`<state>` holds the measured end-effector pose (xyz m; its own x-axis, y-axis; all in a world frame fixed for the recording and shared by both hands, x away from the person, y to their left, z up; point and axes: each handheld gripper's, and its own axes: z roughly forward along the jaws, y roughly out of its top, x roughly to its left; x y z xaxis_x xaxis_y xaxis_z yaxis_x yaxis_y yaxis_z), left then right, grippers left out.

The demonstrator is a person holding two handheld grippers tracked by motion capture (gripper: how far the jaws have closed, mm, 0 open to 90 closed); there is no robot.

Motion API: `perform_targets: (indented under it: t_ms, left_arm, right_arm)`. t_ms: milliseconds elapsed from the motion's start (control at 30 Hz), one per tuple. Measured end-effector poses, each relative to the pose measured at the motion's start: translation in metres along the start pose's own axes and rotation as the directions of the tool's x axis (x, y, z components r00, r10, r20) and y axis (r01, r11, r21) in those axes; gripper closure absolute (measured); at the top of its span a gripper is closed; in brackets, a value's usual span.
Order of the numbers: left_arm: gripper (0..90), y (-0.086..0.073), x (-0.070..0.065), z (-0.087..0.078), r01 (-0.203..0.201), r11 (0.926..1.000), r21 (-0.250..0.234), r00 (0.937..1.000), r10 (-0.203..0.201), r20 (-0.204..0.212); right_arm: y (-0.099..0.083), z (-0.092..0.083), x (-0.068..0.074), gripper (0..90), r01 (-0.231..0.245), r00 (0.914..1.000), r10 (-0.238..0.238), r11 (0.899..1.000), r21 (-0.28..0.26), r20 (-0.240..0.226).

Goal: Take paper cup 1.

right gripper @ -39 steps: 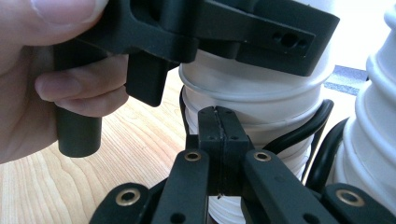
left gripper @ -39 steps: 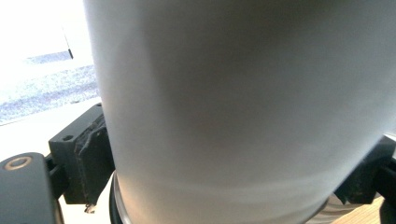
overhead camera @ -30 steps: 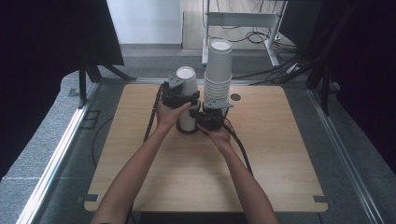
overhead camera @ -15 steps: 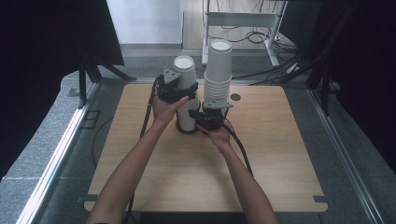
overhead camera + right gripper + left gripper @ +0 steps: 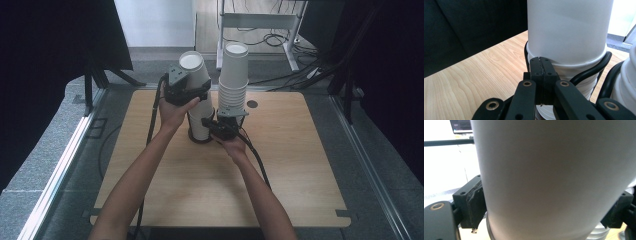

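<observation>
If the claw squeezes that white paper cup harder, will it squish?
Probably. The white paper cup looks thin-walled and hollow, so the left claw pinching its sides could dent it. It likely weighs little. Tilted as it is, its smooth sides might slip through.

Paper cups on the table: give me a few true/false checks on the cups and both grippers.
1. The left gripper clamps a white cup by its sides. True.
2. The right gripper has its jaws wide open. False: they are shut together.
3. A tall cup stack stands upside down, bases up. True.
4. The table is bare metal. False: it is light wood.
</observation>
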<state>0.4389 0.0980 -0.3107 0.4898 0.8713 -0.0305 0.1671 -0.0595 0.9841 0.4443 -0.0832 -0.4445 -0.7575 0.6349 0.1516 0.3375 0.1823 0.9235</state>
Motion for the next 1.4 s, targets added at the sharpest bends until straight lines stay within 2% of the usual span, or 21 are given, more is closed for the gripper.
perform_targets:
  t_ms: [133, 333, 600, 767, 967, 1133, 1367, 1400]
  left_arm:
    - [12.1, 0.008, -0.002, -0.011, 0.002, 0.9995, -0.032, 0.9999, -0.002, 0.015]
    - [12.1, 0.012, -0.003, -0.027, -0.013, 0.9988, -0.047, 0.9991, 0.015, 0.04]
    - [12.0, 0.008, -0.007, -0.043, -0.036, 0.9987, -0.036, 0.9972, 0.038, 0.064]
    - [12.0, 0.003, -0.008, -0.049, -0.038, 0.9987, -0.034, 0.9956, 0.041, 0.084]
    - [12.0, -0.011, -0.014, -0.059, -0.042, 0.9986, -0.032, 0.9927, 0.045, 0.112]
    - [12.0, -0.02, -0.018, -0.062, -0.047, 0.9988, -0.016, 0.9896, 0.049, 0.135]
    - [12.0, -0.033, -0.022, -0.068, -0.072, 0.9974, -0.007, 0.9871, 0.072, 0.143]
    - [12.0, -0.035, -0.023, -0.069, -0.063, 0.998, -0.004, 0.9875, 0.063, 0.144]
  right_arm:
    - [0.0, 0.0, 0.001, 89.9, 0.001, 1.0, -0.001, 1.0, 0.002, 0.003]
    - [0.0, 0.0, 0.0, 89.8, 0.009, 0.9999, -0.009, 1.0, 0.001, 0.006]
    - [-0.001, -0.001, 0.0, 89.8, 0.008, 0.9999, -0.008, 1.0, 0.0, 0.01]
    - [-0.001, -0.005, 0.001, 89.2, 0.013, 0.9999, -0.013, 1.0, -0.006, 0.01]
    - [-0.003, -0.016, 0.008, 87.3, 0.044, 0.999, -0.044, 0.999, -0.025, 0.0]
    - [-0.009, -0.025, 0.012, 85.2, 0.039, 0.9991, -0.039, 0.999, -0.032, -0.014]
    - [-0.019, -0.04, 0.016, 81.2, 0.067, 0.9976, -0.067, 0.997, -0.034, -0.018]
    - [-0.02, -0.042, 0.017, 80.4, 0.063, 0.9978, -0.064, 0.997, -0.036, -0.017]
